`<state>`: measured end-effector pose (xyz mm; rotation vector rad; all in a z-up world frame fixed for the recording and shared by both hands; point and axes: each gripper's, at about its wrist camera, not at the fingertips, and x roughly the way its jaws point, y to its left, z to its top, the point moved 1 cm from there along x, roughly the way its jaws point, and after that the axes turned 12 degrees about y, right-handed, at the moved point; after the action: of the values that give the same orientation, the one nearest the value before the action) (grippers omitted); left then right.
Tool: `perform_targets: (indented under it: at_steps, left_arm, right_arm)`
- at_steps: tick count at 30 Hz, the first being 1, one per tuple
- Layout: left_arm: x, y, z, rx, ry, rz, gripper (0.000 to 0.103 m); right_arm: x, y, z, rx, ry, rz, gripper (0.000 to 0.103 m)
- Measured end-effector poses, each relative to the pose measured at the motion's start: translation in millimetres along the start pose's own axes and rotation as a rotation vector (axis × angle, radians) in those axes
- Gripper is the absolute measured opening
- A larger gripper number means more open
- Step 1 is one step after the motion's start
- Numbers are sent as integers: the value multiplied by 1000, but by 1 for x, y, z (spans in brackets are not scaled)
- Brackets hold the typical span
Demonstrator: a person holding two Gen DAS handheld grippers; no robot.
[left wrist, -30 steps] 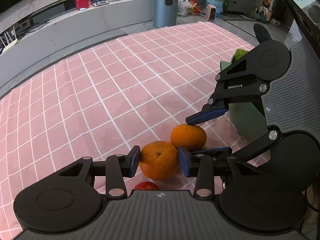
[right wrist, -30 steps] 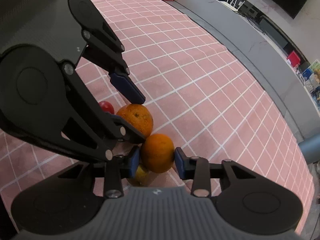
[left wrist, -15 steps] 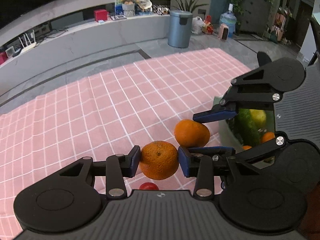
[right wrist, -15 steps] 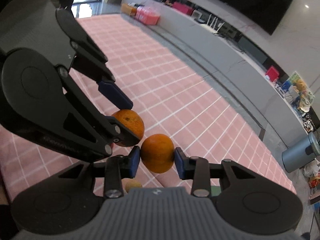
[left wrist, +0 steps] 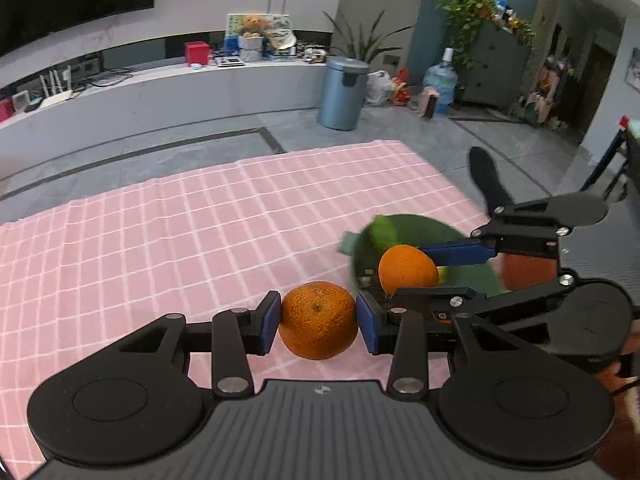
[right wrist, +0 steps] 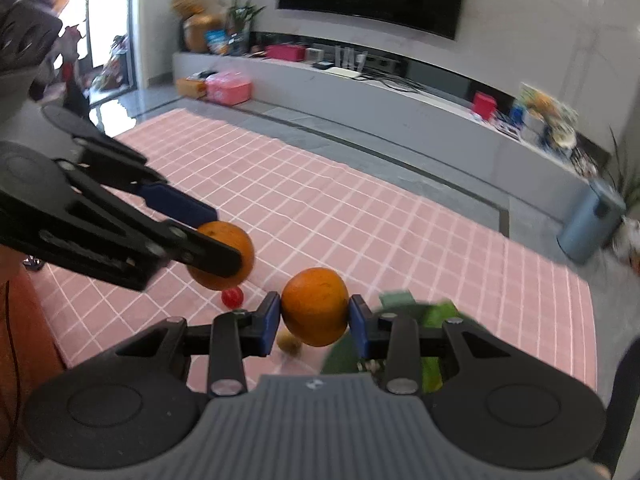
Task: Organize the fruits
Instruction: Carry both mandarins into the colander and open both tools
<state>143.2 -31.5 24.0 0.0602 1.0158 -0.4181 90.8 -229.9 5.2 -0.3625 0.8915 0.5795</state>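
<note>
While both tools are raised above the pink checked cloth (left wrist: 168, 240), two fruits are carried. Left gripper (left wrist: 317, 322): blue pads clamped on a dimpled orange (left wrist: 318, 320). Right gripper (right wrist: 314, 317): pads clamped on a smooth orange (right wrist: 315, 306), seen over the green basket (left wrist: 420, 228). On the cloth are listed a small red fruit (right wrist: 232, 297) and a small brownish fruit (right wrist: 289, 343), near each other. Basket contents are blurred.

Two round orange citrus fruits (left wrist: 318, 320) (left wrist: 408, 268) are showing against a pink, white-gridded checked cloth (left wrist: 200, 232); a dark green basket (left wrist: 420, 232) is sitting at three o'clock.
</note>
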Motion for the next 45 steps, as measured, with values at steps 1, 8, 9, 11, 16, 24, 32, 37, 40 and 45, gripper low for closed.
perform_targets:
  at_steps: [1,8,9,11,16,24,32,37,40,45]
  left_arm:
    - [-1,-5,0,8,0,-11,46]
    - [12,-41,4,61,24,-42,46]
    - [17,-46,5,69,34,-46,46]
    - [23,-55,5,81,50,-49,46]
    - [45,-75,7,115,96,-55,46]
    - [79,-89,15,137,165,-77,46]
    - [105,-94,21,138,234,-71,46]
    - [120,-93,23,133,269,-60,46]
    - [127,-89,24,124,286,-49,46]
    - [137,-83,21,108,306,-53,46]
  right_arm:
    - [-3,-3,-6,17,0,-4,34]
    - [-10,-25,-42,118,14,-13,34]
    - [-10,-28,-47,129,17,-15,34]
    - [-9,-31,-56,145,24,-14,34]
    - [-4,-45,-75,180,43,-10,34]
    - [15,-68,-88,230,100,-12,34]
    - [29,-78,-86,251,134,16,34]
    - [41,-77,-82,241,173,16,34]
    - [48,-77,-80,240,199,45,34]
    - [62,-75,-77,238,247,41,34]
